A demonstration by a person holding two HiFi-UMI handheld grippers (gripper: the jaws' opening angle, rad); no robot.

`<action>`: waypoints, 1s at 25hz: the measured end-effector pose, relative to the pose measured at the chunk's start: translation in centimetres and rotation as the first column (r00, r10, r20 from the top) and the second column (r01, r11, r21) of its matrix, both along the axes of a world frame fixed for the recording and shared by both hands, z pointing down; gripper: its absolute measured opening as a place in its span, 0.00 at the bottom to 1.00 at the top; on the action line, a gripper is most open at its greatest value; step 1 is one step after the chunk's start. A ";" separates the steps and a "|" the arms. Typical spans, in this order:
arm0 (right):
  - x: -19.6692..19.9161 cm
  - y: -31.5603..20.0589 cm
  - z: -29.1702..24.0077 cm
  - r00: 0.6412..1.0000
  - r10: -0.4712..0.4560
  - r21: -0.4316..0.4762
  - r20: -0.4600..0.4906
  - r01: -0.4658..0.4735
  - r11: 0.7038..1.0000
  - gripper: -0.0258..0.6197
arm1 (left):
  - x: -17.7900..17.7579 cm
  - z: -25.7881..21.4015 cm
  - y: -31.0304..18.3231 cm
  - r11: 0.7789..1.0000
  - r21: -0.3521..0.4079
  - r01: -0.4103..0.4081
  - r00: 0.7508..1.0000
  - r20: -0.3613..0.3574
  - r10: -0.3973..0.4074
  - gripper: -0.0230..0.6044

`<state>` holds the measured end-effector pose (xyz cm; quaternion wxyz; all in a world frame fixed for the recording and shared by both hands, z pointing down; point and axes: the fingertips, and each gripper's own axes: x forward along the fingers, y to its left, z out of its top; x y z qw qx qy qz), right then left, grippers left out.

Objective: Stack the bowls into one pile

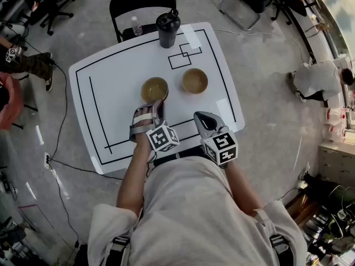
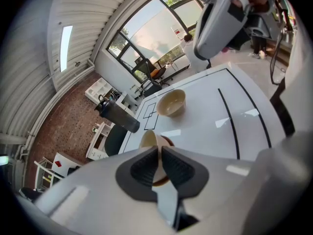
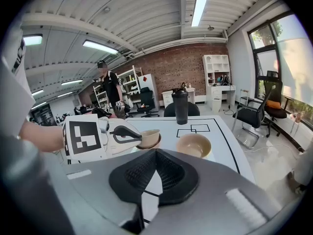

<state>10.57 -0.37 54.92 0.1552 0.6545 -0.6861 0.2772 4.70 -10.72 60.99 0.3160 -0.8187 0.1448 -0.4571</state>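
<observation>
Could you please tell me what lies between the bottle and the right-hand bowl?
Between the bottle and that bowl, the table carries only two overlapping drawn squares, as the head view shows.

Left gripper (image 1: 155, 104) pinches bowl (image 1: 154, 88); right gripper (image 1: 201, 117) closed.

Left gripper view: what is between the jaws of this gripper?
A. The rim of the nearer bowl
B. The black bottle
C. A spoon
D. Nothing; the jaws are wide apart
A: the jaws of the left gripper are closed on the rim of the nearer bowl, while the black bottle and the other bowl stand apart, farther on the table.
</observation>
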 end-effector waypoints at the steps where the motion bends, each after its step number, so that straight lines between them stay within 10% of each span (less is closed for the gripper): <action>1: 0.0 0.0 0.0 1.000 0.000 0.000 0.001 0.000 1.000 0.04 | 0.0 0.1 0.0 1.000 -0.001 0.000 1.000 0.002 0.000 0.08; 25: 0.6 0.4 -0.1 1.000 0.001 -0.015 0.000 -0.001 1.000 0.04 | 0.3 1.9 0.3 0.999 -0.038 0.010 0.999 0.039 -0.008 0.06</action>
